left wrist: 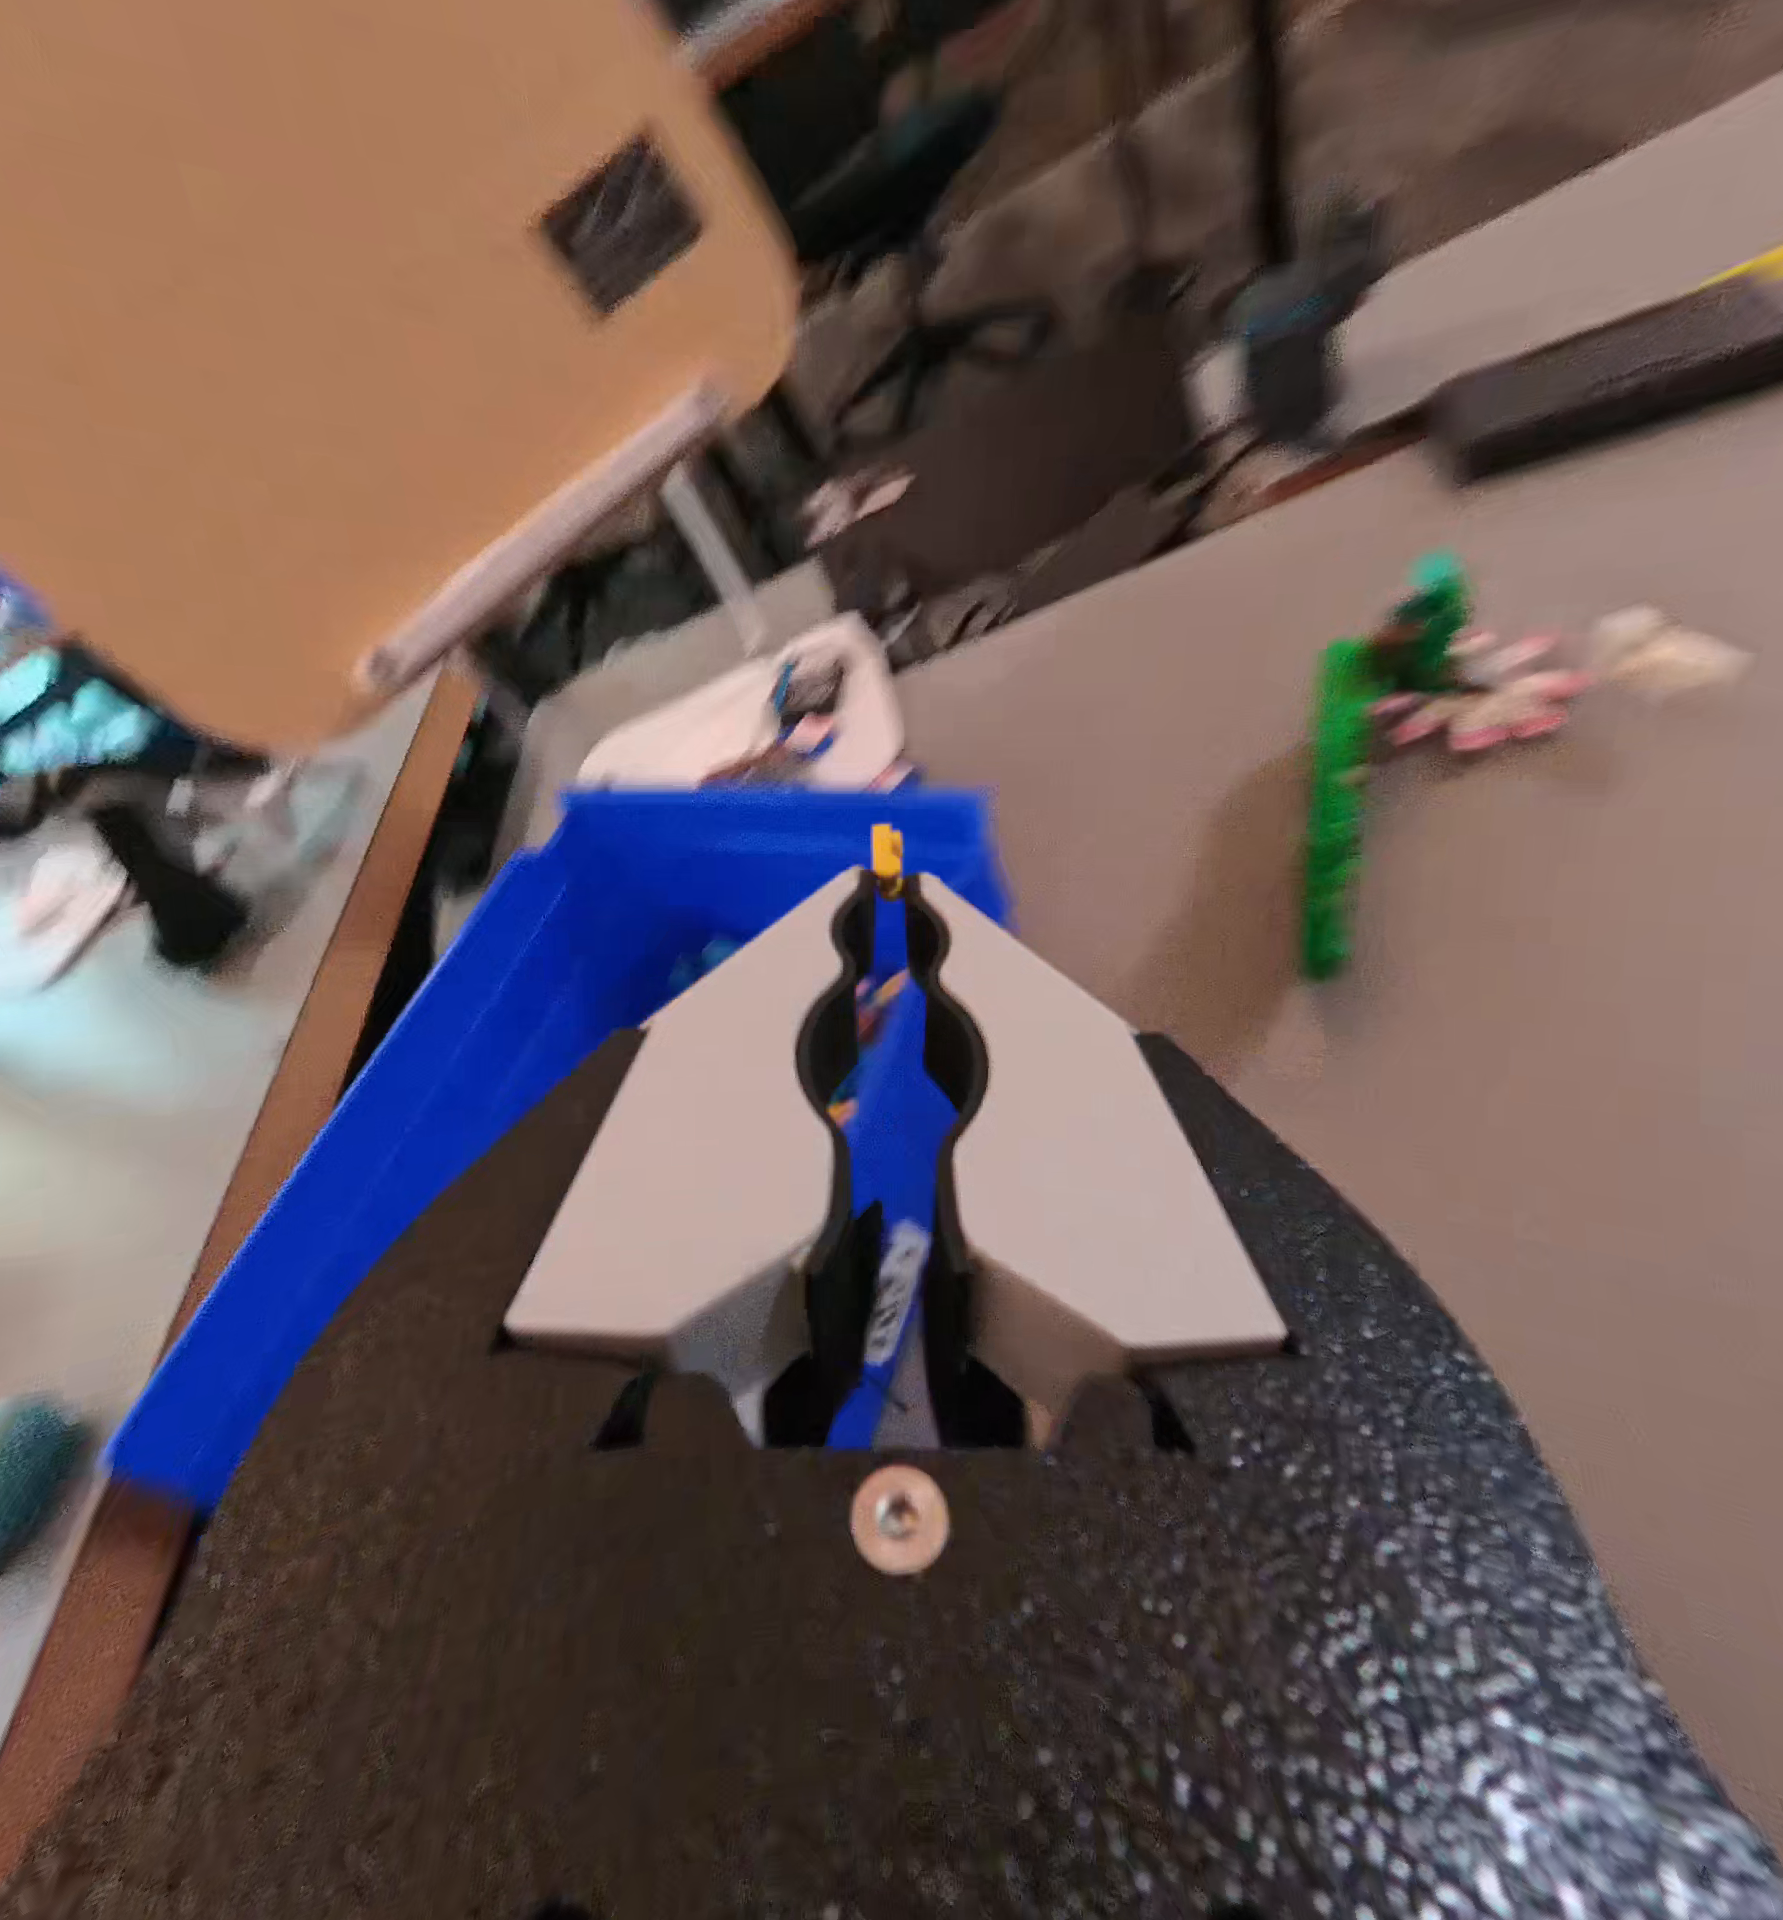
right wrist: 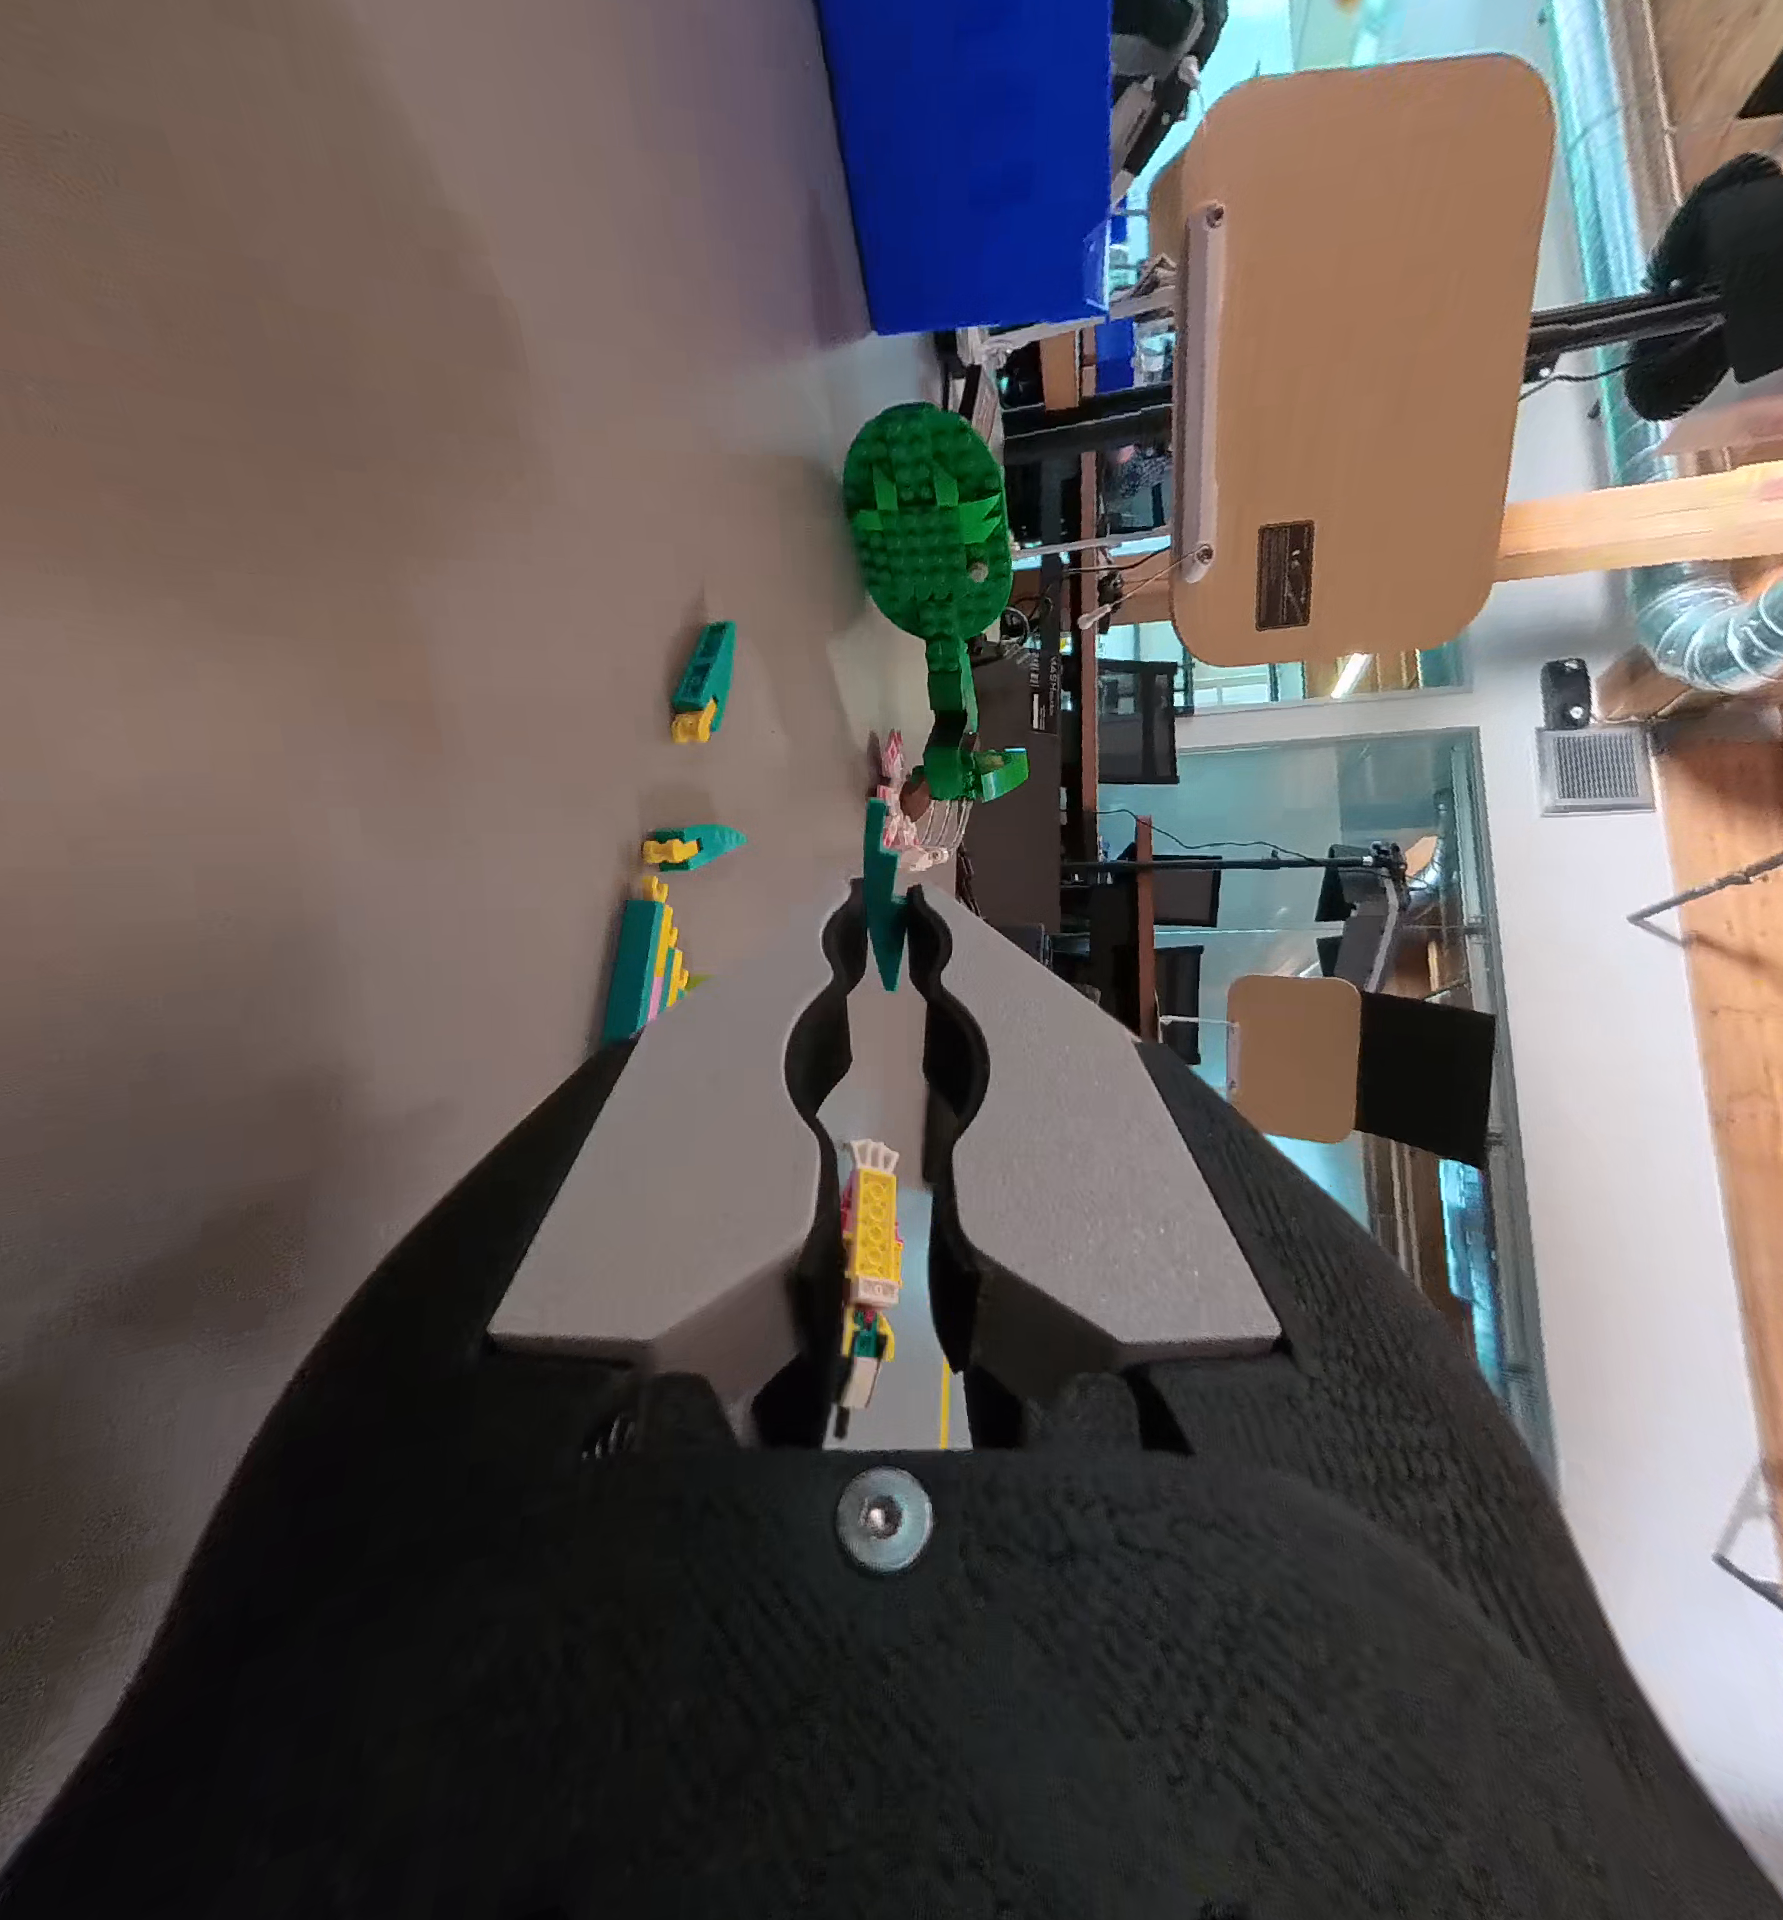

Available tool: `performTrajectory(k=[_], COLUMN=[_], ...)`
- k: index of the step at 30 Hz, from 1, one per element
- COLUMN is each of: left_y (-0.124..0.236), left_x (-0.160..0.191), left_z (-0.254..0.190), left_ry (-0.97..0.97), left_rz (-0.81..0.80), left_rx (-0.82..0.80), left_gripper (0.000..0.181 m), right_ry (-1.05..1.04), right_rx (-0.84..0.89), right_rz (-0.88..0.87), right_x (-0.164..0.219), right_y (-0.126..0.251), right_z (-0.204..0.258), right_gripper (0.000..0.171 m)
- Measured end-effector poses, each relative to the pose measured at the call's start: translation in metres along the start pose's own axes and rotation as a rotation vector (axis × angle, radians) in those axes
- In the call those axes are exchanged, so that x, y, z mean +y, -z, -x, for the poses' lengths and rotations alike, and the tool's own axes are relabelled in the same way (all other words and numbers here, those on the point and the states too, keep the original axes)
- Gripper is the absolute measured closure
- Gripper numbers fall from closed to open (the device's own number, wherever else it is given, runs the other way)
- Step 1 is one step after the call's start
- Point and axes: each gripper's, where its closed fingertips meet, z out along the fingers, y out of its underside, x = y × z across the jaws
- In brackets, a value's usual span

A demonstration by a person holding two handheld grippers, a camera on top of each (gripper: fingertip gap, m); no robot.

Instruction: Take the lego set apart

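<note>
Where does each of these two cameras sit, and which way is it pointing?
Left wrist view: rides on the left tongs, looking along them over the blue bin; they pinch a small yellow piece.
Right wrist view: rides on the right tongs, rolled sideways, facing the table; they pinch a teal piece.
Shared: both see the green lego plant, the blue bin and the table.

Place: an open-plan office or lab workspace is suggested.
Furniture: a grey bench point(right wrist: 295, 520) and a wood-toned panel point(right wrist: 1365, 343) mounted on a black arm are seen.
Services: exposed silver ducting point(right wrist: 1718, 623), a wall vent point(right wrist: 1593, 769) and glass partitions point(right wrist: 1313, 831) are shown — timber beams point(right wrist: 1760, 987) too.
Storage: a blue bin point(right wrist: 970, 156) is set on the bench.
</note>
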Motion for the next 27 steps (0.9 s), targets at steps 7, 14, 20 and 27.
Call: performTrajectory(k=[7,14,20,27], left_y=[-0.027,0.048,0.086,0.086], left_x=[0.078,-0.04,-0.031,-0.033], left_z=[0.071,-0.144,-0.29,-0.314], left_ry=[0.24,0.357,0.108,0.106], left_rz=[0.388,-0.064,-0.095,-0.154], left_rx=[-0.063,0.768,1.009,1.026], left_gripper=[0.091,0.122,0.147,0.164], right_ry=[-0.048,-0.022,-0.011,-0.009], right_rx=[0.052,0.215,0.25,0.257], right_rz=[-0.059,-0.116,-0.136,-0.143], right_x=[-0.008,-0.016,-0.019,-0.02], right_y=[0.003,0.014,0.019,0.022], right_z=[-0.006,-0.031,-0.037,-0.04], right_gripper=[0.166,0.167,0.167,0.167])
